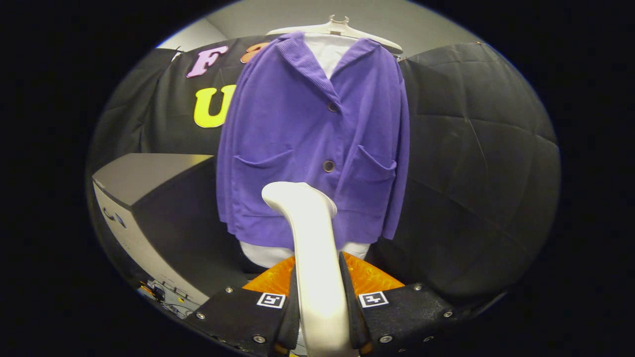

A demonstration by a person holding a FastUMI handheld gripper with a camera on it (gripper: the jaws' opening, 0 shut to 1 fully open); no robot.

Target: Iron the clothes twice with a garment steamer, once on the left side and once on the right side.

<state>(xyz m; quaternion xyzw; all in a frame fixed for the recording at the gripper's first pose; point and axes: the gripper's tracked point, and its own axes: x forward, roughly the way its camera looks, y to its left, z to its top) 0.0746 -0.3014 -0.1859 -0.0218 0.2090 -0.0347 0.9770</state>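
Observation:
A purple jacket [312, 134] with two buttons and two front pockets hangs on a pale hanger [337, 29], over a white garment that shows at the collar and below the hem. A white garment steamer [310, 238] stands upright between my fingers, its head just in front of the jacket's lower middle, below the lower button. My gripper [318, 282] is shut on the steamer's handle, both fingers pressing its sides.
A grey box-like cabinet [144, 183] stands to the left of the jacket, with small items and cables [163, 295] near its foot. Black quilted cloth [476, 163] covers the wall behind and to the right.

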